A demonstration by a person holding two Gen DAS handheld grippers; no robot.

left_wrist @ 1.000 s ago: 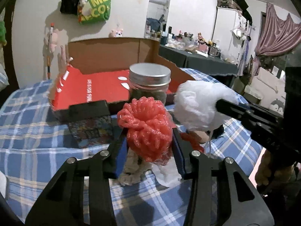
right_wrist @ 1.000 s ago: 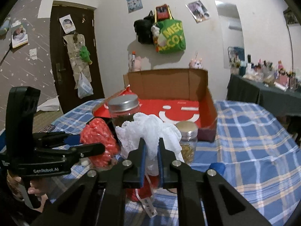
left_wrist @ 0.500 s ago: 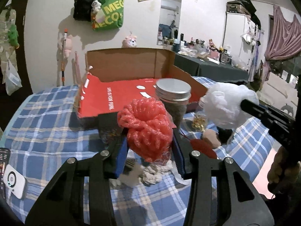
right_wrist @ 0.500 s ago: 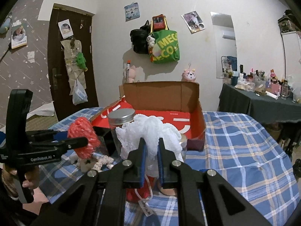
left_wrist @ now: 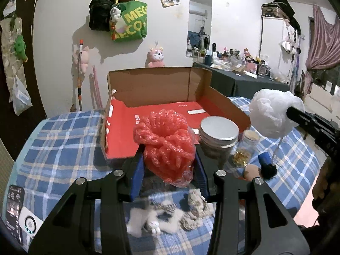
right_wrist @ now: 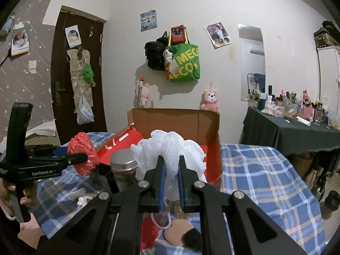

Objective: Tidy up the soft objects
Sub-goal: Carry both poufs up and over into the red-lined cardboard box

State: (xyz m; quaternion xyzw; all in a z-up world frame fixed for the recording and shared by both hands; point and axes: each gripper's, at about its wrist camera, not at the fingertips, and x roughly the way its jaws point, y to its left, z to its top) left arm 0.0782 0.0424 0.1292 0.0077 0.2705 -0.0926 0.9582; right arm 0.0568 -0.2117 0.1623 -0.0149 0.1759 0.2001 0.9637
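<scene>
So far nothing soft lies in the cardboard box (left_wrist: 161, 89): the left gripper (left_wrist: 169, 167) clamps the red mesh pouf (left_wrist: 167, 142) and the right gripper (right_wrist: 171, 182) the white mesh pouf (right_wrist: 170, 146), both aloft at its near edge, while a plush toy (left_wrist: 153, 218) waits on the checked cloth (left_wrist: 53, 148).

Both grippers rose higher above the worktop, lifting the red mesh pouf (left_wrist: 166, 144) and white mesh pouf (right_wrist: 170, 152) toward the far cardboard box (left_wrist: 161, 89).

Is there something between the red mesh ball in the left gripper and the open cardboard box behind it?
Nothing visible blocks it. The red mesh ball is held above the near edge of the box. The big jar stands to the right of that line, not on it.
</scene>
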